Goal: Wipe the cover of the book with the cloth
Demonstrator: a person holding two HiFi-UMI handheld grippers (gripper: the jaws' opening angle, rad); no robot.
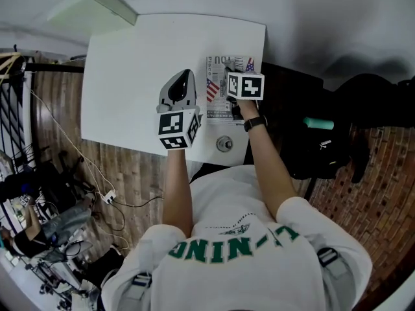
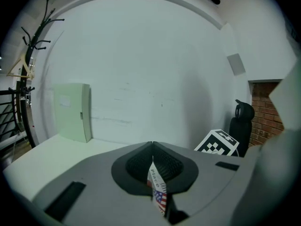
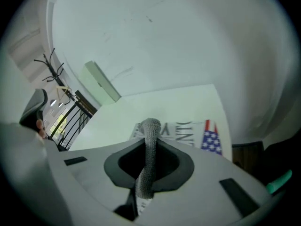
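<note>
A book (image 1: pixel 216 106) with a flag print on its cover lies on the white table (image 1: pixel 130 76), near its right edge. My left gripper (image 1: pixel 187 80) is just left of the book. It is shut on a thin edge of the book (image 2: pixel 158 188), which sticks up between the jaws. My right gripper (image 1: pixel 231 71) hangs over the book (image 3: pixel 188 133), largely hidden under its marker cube in the head view. It is shut on a grey cloth (image 3: pixel 149 149) that stands out of the jaws as a rolled strip.
A pale green box (image 1: pixel 107 2) stands at the table's far left corner by the wall. A small round object (image 1: pixel 224 143) sits at the table's near edge. A black chair (image 1: pixel 324 141) with a teal item (image 1: pixel 318 123) is to the right. Cables lie on the floor at the left.
</note>
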